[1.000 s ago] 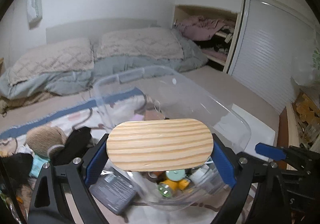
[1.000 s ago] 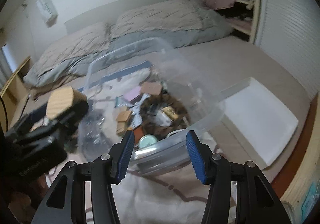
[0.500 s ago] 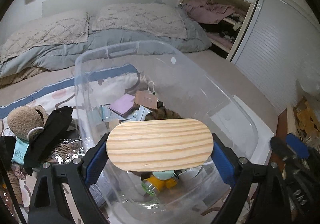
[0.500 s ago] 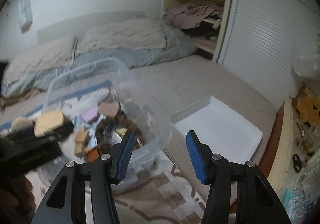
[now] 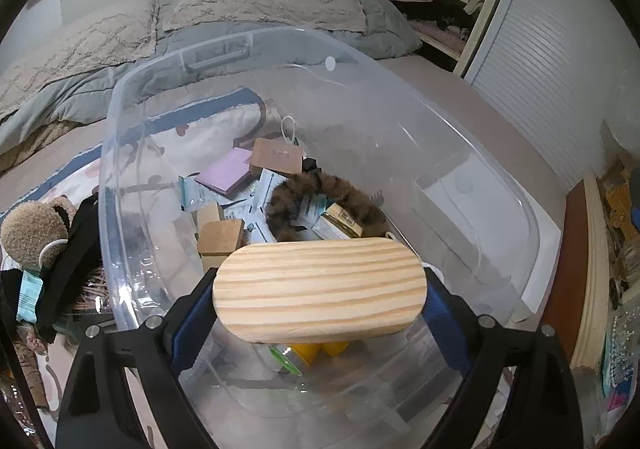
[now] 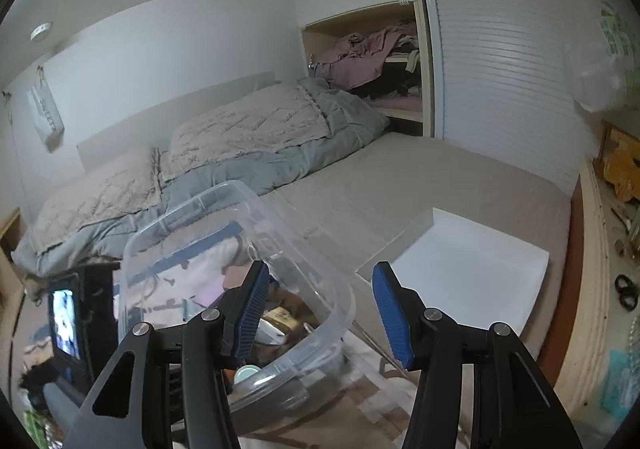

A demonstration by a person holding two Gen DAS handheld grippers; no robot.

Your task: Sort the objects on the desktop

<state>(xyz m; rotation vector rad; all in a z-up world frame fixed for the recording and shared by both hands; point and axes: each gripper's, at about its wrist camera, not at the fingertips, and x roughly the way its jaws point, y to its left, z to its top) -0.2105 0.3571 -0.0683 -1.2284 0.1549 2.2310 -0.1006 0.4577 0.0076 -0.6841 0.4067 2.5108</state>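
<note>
My left gripper (image 5: 320,289) is shut on a rounded wooden block (image 5: 320,287) and holds it above the near end of a clear plastic bin (image 5: 120,185). The bin holds a furry brown band (image 5: 320,189), a purple pad (image 5: 226,171), cardboard boxes (image 5: 220,237), packets and a yellow item (image 5: 316,351). My right gripper (image 6: 318,315) is open and empty, raised to the right of the bin (image 6: 316,277) and level with its rim.
The bin's white lid (image 6: 468,269) lies on the bed to the right. A plush toy (image 5: 34,233) and dark clutter (image 5: 60,269) lie left of the bin. Pillows (image 6: 248,129) and a grey duvet sit behind. A wooden shelf edge (image 6: 592,289) runs along the right.
My left gripper has moved forward and down over the bin with the block held. My right gripper has swung right and up, away from the bin.
</note>
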